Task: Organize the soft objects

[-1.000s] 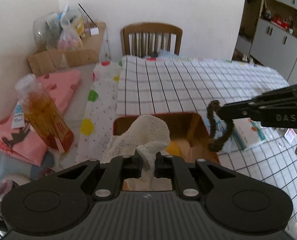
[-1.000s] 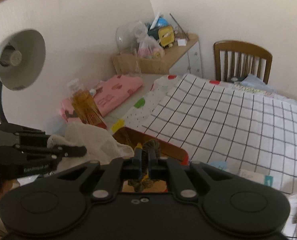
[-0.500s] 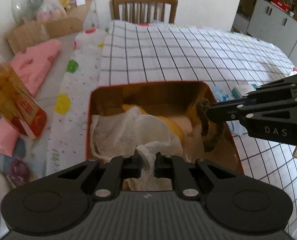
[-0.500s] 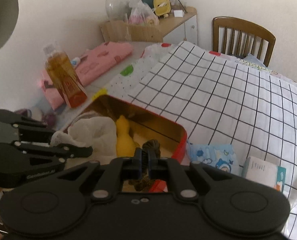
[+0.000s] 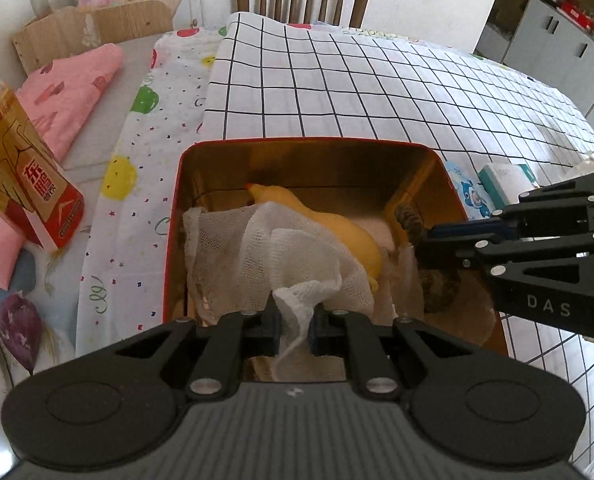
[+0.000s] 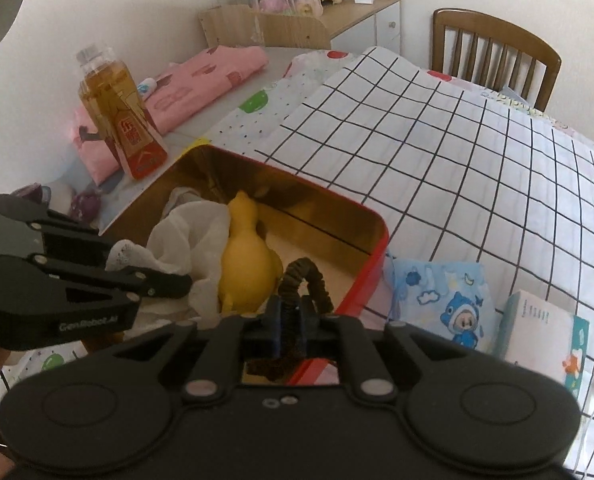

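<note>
Left wrist view: the left gripper [image 5: 294, 326] pinched a tail of the white gauze cloth [image 5: 273, 256], jaws drawn narrow on it; the cloth spread ahead of the jaws inside the red tin [image 5: 297, 142], over part of the yellow rubber chicken [image 5: 333, 224]. Release would best follow once the cloth lay wholly within the rim. Right wrist view: the right gripper [image 6: 293, 322] clamped the dark scrunchie [image 6: 303, 276], its loop rising just ahead of the jaws above the tin's near corner, beside the chicken; lowering it before opening should keep it inside
</note>
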`<state>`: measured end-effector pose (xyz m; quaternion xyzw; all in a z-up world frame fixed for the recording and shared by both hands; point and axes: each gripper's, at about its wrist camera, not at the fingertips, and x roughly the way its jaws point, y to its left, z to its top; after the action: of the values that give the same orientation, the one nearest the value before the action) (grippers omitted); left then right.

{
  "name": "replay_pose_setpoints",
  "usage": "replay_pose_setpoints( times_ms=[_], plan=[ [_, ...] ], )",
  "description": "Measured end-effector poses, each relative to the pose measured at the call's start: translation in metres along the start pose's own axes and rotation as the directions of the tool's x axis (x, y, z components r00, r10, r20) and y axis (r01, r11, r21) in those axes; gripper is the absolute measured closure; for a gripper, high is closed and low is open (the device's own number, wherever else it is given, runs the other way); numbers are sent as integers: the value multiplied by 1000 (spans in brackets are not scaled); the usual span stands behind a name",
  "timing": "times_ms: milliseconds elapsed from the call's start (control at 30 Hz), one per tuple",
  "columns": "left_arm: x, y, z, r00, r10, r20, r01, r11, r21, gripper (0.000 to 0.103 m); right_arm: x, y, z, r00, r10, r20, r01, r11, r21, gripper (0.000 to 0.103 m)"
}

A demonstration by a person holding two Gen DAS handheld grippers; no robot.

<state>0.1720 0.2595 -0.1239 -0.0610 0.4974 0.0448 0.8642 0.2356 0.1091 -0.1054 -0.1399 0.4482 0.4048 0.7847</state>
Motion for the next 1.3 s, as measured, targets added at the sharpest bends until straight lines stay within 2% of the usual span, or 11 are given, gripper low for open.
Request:
replay_pose_setpoints(
  times_ms=[100, 167, 233, 333, 367, 633, 933, 1033, 1233, 1300],
  plan=[
    [-3, -1, 1, 1000, -1, 3, 1, 1000, 2, 86, -2, 2, 1, 1000, 9, -2, -9, 1000, -7, 86],
    [-5, 1, 2, 1000, -8, 7, 8, 1000, -9, 74, -4, 3, 1, 1000, 10, 0, -10, 1000, -17, 85],
    [-9, 1, 2, 1000, -15, 18, 15, 1000, -11, 66, -7, 4, 1, 1000, 18, 6, -18, 1000, -18, 84],
    [-16, 0, 0, 999, -23, 38, 23, 1000, -6, 43, -13, 5, 0, 999, 28, 16, -28, 999, -22, 83],
    [-18, 0, 0, 999, -24, 45, 25, 1000, -5, 41, -15, 6, -1, 999, 36, 18, -35, 999, -24, 83],
    [-42, -3, -3, 994, -37, 100, 38, 999, -5, 41, -42, 6, -6, 996, 53, 75, -53, 999, -10, 76],
    [-83, -14, -5, 975, -75, 208, 78, 997, -4, 40, -87, 5, -15, 984, 69, 167, -72, 997, 11, 68],
    [-95, -20, -6, 967, -87, 241, 88, 996, 4, 33, -102, 3, -21, 978, 67, 197, -73, 997, 24, 65],
    [-111, -39, -9, 953, -119, 279, 114, 993, 35, 31, -131, -6, -39, 968, 44, 247, -60, 997, 57, 56],
    [-112, -46, -10, 950, -132, 282, 125, 991, 42, 25, -142, -9, -47, 965, 35, 261, -52, 997, 61, 51]
  ],
)
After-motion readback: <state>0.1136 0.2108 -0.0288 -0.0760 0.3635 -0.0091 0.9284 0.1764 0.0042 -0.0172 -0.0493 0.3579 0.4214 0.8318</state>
